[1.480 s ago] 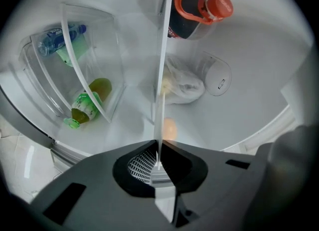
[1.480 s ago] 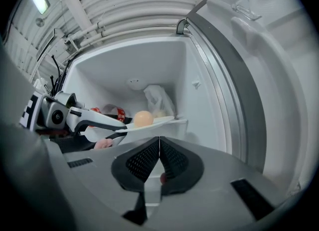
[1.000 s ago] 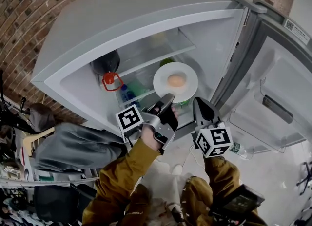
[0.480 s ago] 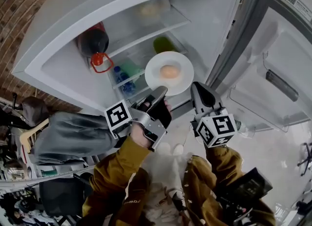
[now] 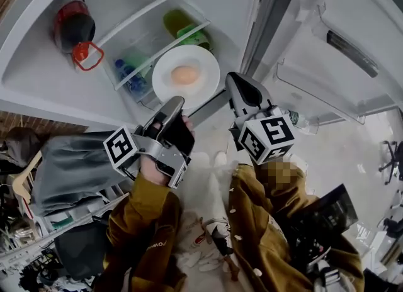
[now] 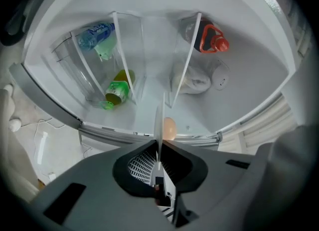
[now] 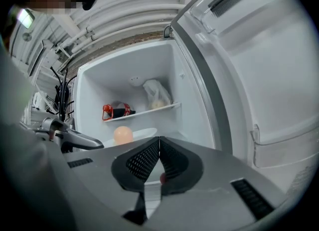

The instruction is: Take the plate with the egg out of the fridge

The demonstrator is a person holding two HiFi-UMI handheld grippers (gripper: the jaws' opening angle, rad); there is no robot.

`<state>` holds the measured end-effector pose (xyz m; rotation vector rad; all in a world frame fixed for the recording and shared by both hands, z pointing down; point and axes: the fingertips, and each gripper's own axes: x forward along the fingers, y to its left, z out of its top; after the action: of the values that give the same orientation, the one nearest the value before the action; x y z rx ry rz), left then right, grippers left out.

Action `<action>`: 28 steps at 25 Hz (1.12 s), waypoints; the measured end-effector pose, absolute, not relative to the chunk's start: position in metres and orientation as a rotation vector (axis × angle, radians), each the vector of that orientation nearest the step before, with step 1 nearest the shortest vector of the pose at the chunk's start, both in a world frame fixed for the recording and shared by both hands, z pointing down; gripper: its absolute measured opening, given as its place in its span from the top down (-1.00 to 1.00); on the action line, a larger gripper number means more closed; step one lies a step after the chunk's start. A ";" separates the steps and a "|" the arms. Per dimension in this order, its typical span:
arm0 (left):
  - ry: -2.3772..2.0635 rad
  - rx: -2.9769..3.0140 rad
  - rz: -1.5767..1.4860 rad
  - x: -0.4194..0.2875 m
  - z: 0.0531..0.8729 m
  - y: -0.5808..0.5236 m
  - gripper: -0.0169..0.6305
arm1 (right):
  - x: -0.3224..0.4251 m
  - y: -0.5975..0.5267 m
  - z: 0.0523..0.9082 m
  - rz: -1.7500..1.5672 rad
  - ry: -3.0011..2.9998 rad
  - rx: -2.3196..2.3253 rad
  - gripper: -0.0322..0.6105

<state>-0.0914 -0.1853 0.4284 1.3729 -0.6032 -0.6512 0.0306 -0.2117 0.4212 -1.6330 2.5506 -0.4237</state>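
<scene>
White plate (image 5: 165,84) rim in left gripper (image 5: 174,103)

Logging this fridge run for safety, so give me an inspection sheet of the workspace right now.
Surface: fridge open, door swung wide.
Job's things: plate with egg on it, held in the air at the opening.
Clutter: cola bottle, green bottle and blue bottle inside; grey garment beside the fridge.
Grippers: left gripper shut on the plate's rim; right gripper shut, empty.
Cables: what looks like a thin white cord on the floor.
Surroundings: brick wall.
</scene>
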 end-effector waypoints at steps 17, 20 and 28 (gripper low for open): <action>-0.565 1.377 -0.536 -0.088 0.454 -0.128 0.85 | 0.034 -0.183 0.426 -0.436 2.593 -1.624 0.88; -0.551 1.340 -0.534 -0.082 0.461 -0.123 0.85 | 0.038 -0.180 0.431 -0.457 2.591 -1.629 0.88; -0.559 1.334 -0.526 -0.076 0.464 -0.118 0.85 | 0.046 -0.178 0.444 -0.506 2.577 -1.644 0.88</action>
<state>-0.0763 -0.1177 0.4644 1.3338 -0.5591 -0.5257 0.0462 -0.1775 0.4437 -1.6445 2.5773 -0.5057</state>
